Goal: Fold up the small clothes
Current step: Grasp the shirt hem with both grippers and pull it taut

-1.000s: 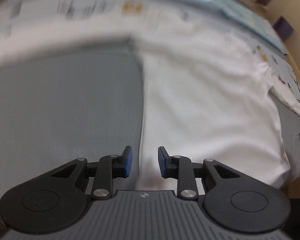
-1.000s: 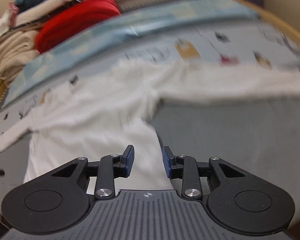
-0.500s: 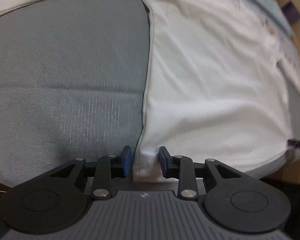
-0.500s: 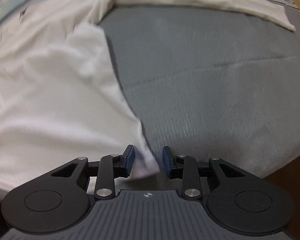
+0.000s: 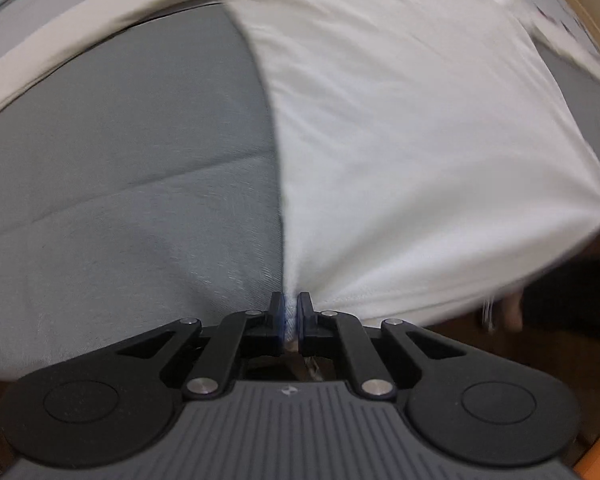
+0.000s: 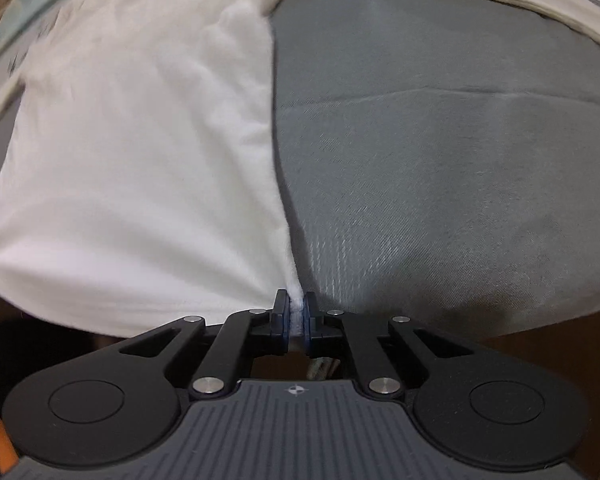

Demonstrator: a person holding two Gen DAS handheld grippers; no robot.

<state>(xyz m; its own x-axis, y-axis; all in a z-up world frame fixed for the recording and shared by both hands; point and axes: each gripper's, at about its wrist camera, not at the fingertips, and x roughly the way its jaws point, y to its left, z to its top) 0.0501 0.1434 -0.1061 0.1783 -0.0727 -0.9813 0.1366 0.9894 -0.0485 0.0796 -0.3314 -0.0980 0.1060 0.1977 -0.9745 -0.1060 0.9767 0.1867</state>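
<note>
My left gripper (image 5: 291, 312) pinches the white shirt's (image 5: 400, 152) near hem corner; my right gripper (image 6: 296, 314) clamps the other corner. The shirt lies spread on grey cloth (image 6: 440, 168).

Motion blur smears the white shirt's (image 5: 400, 128) far sleeves and the printed sheet (image 6: 16, 20) beyond the grey cloth's far edge; hem corners vanish between closed jaws in both views.
</note>
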